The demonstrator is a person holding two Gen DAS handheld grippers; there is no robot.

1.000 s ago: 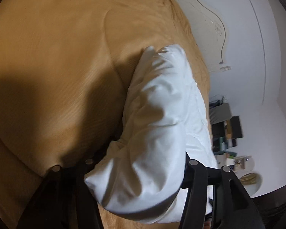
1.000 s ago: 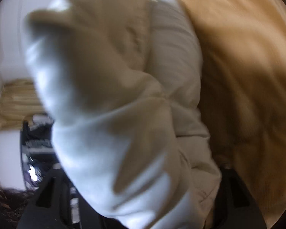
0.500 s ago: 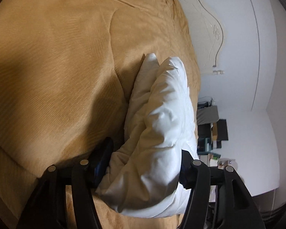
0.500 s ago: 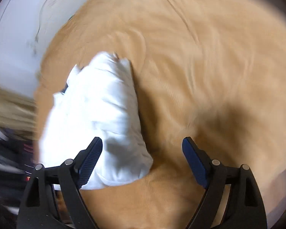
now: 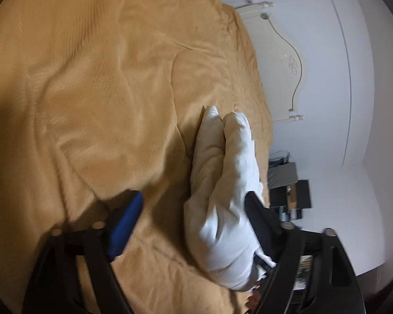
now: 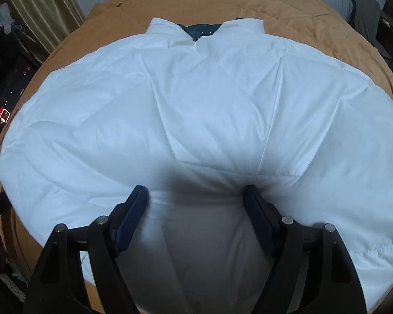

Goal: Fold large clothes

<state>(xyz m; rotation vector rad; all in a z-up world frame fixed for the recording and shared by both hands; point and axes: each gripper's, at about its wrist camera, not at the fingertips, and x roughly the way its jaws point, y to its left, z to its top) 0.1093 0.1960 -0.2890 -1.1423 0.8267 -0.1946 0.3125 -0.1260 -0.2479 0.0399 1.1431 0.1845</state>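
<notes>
Over white jacket (image 6: 196, 110) (spread flat), right hand-held gripper (image 6: 195, 206)

Black left gripper (image 5: 194, 225) frame, blue-padded jaws, silver screws.

I see jacket (image 6: 196, 110): white, quilted, dark navy lining at collar | bedspread (image 5: 91, 78): mustard-tan, fine ribbed weave | gripper pads (image 5: 125, 225): blue, frames black | headboard (image 5: 280, 60): cream, scrollwork | curtain (image 6: 47, 5): olive-gold
</notes>
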